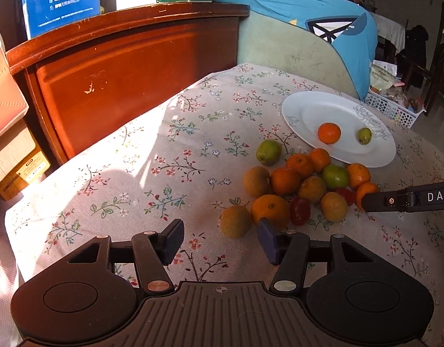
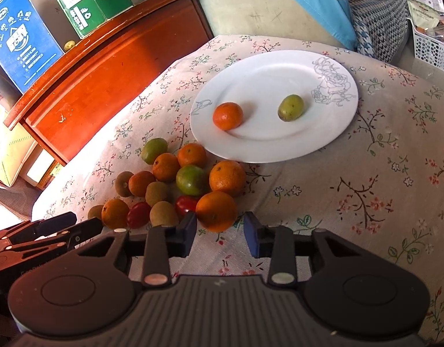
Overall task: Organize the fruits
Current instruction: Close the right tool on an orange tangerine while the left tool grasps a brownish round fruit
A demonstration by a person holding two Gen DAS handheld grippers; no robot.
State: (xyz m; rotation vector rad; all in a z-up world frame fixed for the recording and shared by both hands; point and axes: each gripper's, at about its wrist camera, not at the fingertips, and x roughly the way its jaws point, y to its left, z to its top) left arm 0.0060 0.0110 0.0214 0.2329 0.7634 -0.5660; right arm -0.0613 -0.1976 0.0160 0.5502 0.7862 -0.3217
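White letters "DAS" mark the right gripper (image 1: 363, 201) beside the fruit pile (image 1: 294, 190).

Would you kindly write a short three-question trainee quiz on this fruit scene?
1. How many fruits lie on the white plate?
2. True or false: the left gripper grips a fruit.
3. Nearest the right gripper is: A) a large orange, B) a banana, C) an apple.

Key: 1. Two, a small orange and a green fruit. 2. False, nothing sits between its open fingers. 3. A.
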